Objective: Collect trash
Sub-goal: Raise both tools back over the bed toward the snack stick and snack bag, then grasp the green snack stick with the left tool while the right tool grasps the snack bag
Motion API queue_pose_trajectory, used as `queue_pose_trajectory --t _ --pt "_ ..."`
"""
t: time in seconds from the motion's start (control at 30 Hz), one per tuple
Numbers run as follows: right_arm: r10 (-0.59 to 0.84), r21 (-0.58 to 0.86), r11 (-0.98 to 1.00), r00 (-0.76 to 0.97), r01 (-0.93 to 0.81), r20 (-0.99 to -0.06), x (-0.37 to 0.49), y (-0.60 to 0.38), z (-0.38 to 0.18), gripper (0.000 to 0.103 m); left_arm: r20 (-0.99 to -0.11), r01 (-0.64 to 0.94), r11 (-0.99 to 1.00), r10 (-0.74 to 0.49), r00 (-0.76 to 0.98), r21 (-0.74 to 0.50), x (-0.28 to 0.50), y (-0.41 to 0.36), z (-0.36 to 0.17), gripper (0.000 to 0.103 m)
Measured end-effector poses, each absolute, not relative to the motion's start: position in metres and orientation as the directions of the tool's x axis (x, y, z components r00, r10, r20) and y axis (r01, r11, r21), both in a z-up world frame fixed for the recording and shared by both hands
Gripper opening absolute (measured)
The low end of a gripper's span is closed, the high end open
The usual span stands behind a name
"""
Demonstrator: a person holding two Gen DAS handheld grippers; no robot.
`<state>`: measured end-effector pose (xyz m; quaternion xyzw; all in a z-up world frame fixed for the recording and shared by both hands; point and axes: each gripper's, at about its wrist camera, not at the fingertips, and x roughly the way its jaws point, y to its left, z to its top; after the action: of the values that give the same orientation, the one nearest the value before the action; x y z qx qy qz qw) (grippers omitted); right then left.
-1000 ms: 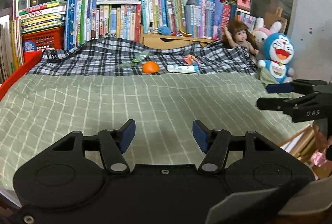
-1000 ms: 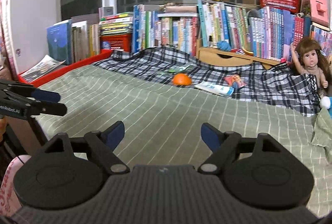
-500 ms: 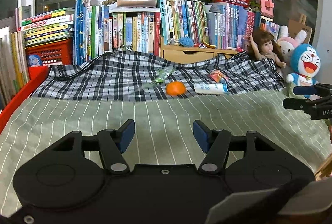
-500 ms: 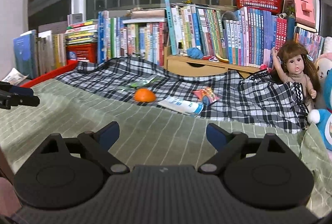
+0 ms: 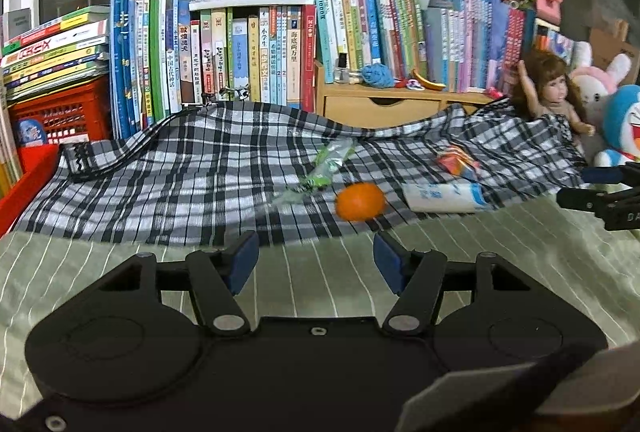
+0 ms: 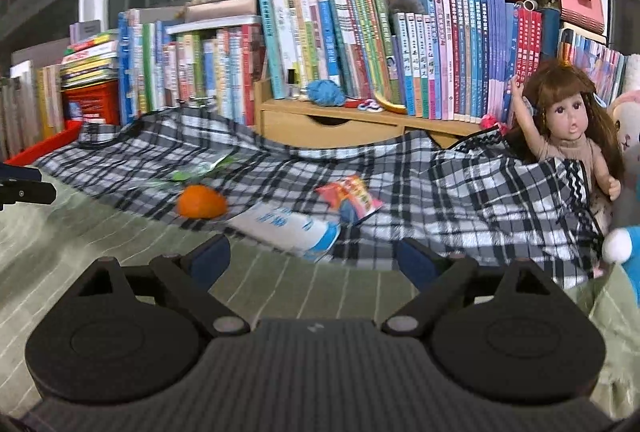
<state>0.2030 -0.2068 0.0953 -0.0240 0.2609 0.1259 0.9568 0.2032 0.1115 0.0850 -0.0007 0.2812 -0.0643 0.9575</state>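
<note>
On the black-and-white plaid blanket (image 5: 180,183) lie an orange peel or fruit (image 5: 360,201), a clear green wrapper (image 5: 324,167), a white-and-blue packet (image 5: 444,197) and a red snack wrapper (image 5: 456,161). The right wrist view shows the same orange (image 6: 201,201), green wrapper (image 6: 200,171), white-and-blue packet (image 6: 288,226) and red wrapper (image 6: 349,197). My left gripper (image 5: 316,262) is open over the green striped sheet, short of the orange. My right gripper (image 6: 314,259) is open and empty, just in front of the white packet.
Rows of books (image 5: 240,47) and a wooden drawer box (image 5: 384,103) stand behind the blanket. A doll (image 6: 568,127) and plush toys (image 5: 620,119) sit at the right. A red basket (image 5: 60,115) and red bed edge (image 5: 24,187) are at the left.
Both grippers have moved forward over the green sheet toward the plaid blanket, so the trash items look much nearer. Both stay open.
</note>
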Motion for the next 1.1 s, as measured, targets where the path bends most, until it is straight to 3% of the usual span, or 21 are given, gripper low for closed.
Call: queue_pose_trajectory --t 0.33,0.57,0.87,1.1 --pt "0.195 0.007 0.974 0.818 -0.228 -0.541 0.264 -0.201 0.079 0.095 -0.584 0.086 0.995 -0.103 0.805 -0.056 0.281 0.116 0.063 0.063" --pt "0.154 -0.062 0.971 0.800 -0.232 -0.580 0.311 -0.193 0.065 0.095 -0.625 0.078 0.996 -0.030 0.780 0.050 0.328 0.111 0.037 0.063" --pt "0.104 -0.182 0.940 0.754 -0.287 -0.649 0.369 -0.177 0.029 0.095 -0.679 0.128 0.986 -0.021 0.734 0.108 0.364 0.100 0.008 0.063" --pt "0.194 -0.044 0.953 0.714 -0.300 -0.673 0.396 -0.181 0.010 0.090 -0.670 0.144 0.984 -0.036 0.741 0.107 0.372 0.099 -0.001 0.060"
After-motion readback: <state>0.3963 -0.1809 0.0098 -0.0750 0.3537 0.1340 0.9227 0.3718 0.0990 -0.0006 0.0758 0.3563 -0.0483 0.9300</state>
